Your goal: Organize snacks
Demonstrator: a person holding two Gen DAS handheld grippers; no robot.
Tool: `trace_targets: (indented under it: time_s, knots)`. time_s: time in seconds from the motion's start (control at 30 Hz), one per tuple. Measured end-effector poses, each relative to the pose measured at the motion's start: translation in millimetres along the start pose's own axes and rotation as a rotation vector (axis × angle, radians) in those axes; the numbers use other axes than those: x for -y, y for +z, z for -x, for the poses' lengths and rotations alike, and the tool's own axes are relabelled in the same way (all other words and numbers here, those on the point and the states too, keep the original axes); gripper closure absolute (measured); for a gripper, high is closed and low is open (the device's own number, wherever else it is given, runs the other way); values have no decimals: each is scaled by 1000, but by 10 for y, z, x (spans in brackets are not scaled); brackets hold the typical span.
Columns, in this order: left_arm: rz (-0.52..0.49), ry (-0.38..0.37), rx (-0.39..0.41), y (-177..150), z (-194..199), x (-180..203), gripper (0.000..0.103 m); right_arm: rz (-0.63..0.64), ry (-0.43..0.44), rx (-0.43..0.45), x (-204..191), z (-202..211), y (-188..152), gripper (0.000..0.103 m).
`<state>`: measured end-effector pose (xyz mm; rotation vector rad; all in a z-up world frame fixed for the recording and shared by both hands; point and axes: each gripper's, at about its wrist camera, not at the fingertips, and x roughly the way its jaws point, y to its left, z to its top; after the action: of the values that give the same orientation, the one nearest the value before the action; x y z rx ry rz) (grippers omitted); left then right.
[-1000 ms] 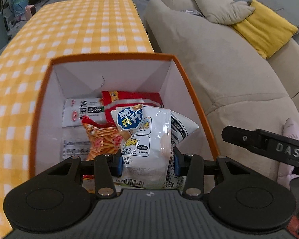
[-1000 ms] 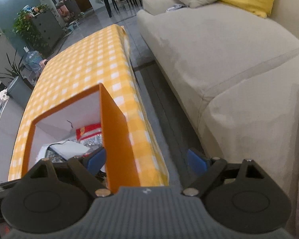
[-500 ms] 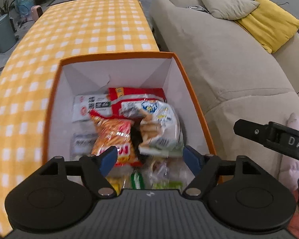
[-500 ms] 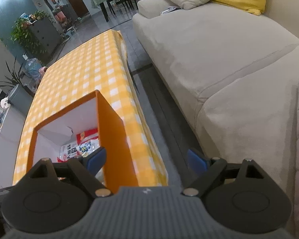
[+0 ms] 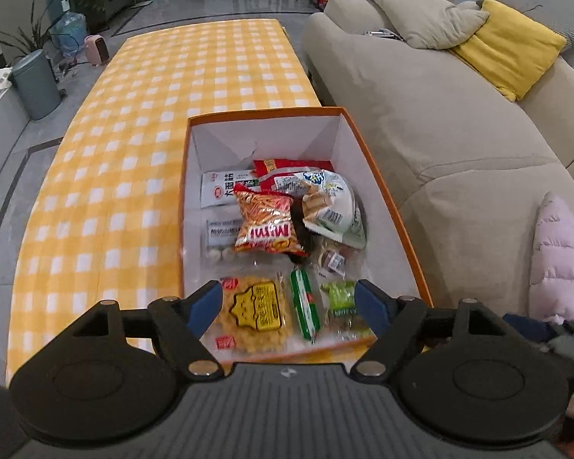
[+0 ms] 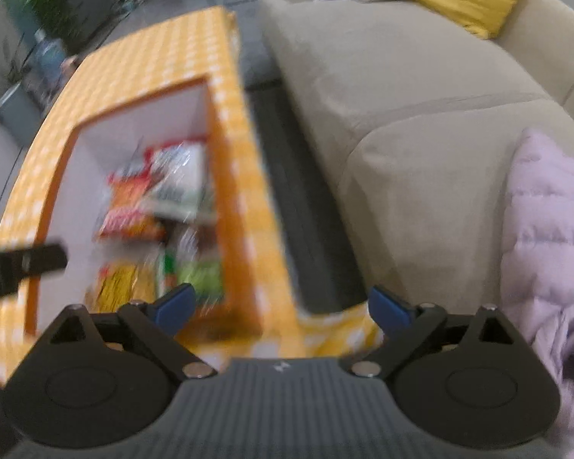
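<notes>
Jaws of the left gripper spread and empty, low in frame above the orange box; snack packets lie inside, beyond the blue tips; right gripper jaws spread too, seemingly empty, though that view is blurred; box on the checked bench.

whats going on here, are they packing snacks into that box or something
Yes, snacks are being sorted into an orange box on a yellow checked table. A person works with two handheld grippers. The left gripper hovers open over the near end of the box, holding nothing. The right gripper is also open and empty, off by the box's sofa-side edge; its view is blurred. Several packets already lie inside, including an orange Mimi bag and a white bag.
</notes>
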<state>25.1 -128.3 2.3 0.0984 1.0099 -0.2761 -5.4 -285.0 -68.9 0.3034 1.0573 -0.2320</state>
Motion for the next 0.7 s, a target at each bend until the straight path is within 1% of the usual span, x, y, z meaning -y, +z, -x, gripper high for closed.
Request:
trace_targets:
  time_s: [0.13, 0.23, 0.33, 0.43, 0.5, 0.7]
  knots:
    - [-12, 42, 21, -91, 104, 38, 11, 30, 2, -2, -133, 145, -156, 8]
    - [-6, 64, 38, -147, 165, 38, 11, 55, -3, 2, -200, 239, -226, 5]
    - [16, 62, 29, -206, 193, 3, 11, 73, -23, -4, -261, 275, -280, 5]
    - [32, 70, 23, -258, 194, -18, 11, 49, 8, -10, -219, 319, -323, 5]
    - [32, 75, 20, -281, 197, -14, 11, 48, 14, -10, -204, 353, -357, 5]
    - [10, 52, 18, -317, 202, 24, 13, 34, 32, 4, -194, 409, -396, 5]
